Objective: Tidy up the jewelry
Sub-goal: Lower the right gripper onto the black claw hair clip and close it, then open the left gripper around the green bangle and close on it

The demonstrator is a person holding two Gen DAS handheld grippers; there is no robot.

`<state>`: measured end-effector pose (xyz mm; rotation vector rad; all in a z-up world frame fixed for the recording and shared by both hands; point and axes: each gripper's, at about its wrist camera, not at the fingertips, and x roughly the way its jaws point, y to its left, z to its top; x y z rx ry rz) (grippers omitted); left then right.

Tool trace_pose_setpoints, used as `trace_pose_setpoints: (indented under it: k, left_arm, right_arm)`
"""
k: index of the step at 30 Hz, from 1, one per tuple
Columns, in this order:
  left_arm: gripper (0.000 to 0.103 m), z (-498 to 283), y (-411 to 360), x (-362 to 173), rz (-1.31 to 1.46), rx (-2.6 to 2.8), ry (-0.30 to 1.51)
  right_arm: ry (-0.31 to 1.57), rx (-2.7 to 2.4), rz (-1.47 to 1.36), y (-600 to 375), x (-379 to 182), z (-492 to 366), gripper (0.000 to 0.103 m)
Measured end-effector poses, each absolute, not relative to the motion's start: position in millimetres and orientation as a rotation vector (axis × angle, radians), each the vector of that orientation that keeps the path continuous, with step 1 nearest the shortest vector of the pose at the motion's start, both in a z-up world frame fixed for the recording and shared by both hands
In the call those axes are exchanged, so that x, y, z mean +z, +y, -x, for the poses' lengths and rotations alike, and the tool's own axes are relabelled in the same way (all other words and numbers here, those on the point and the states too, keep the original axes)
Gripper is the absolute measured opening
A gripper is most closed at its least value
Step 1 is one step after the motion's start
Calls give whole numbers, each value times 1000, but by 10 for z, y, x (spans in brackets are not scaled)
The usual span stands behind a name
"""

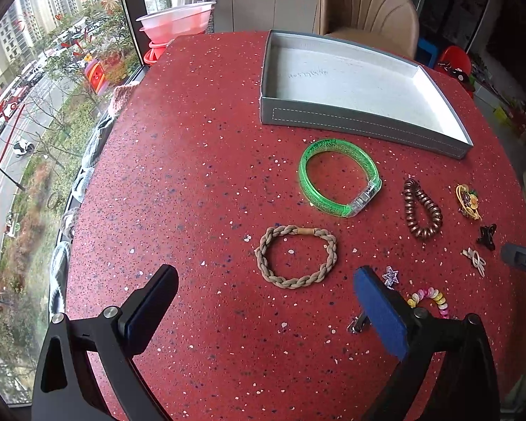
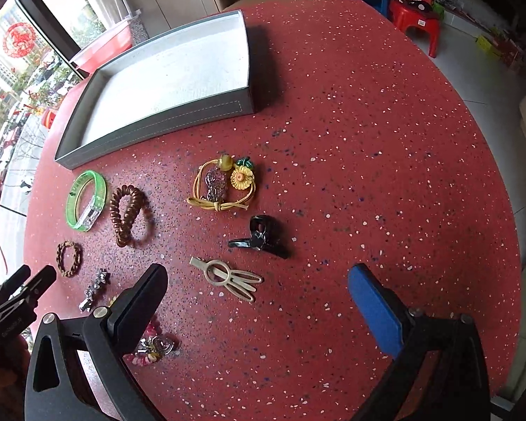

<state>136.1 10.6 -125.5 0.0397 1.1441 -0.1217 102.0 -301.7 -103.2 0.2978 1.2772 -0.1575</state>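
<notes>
both grippers hover spread wide, holding nothing. the left gripper (image 1: 266, 294) faces the braided bracelet (image 1: 295, 256), flat on the red table (image 1: 193, 175) near the empty tray (image 1: 361, 122). it looks soft and light; pinch one side of the braid.

Beside the star clip (image 1: 391, 275), the left gripper's blue finger (image 1: 380, 312) half hides the pastel coil tie (image 1: 431, 300) and a silver clip (image 1: 357, 323).

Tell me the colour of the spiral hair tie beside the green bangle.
Coppery brown spiral hair tie; right wrist view shows it best.
</notes>
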Motion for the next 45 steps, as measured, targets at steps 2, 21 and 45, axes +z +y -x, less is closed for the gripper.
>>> trace_pose_setpoints:
  k: [2, 21, 45]
  left_arm:
    - [103, -1409, 74, -1288, -42, -119, 1150]
    - [63, -1596, -199, -1471, -91, -126, 1161]
    - [18, -1542, -80, -1065, 13, -239, 1146]
  right_arm:
    - [1287, -166, -308, -3029, -1100, -1116, 103]
    - [1321, -213, -234, -2936, -1314, -1401, 47]
    - [1281, -127, -391, -3420, -949, -1186, 19]
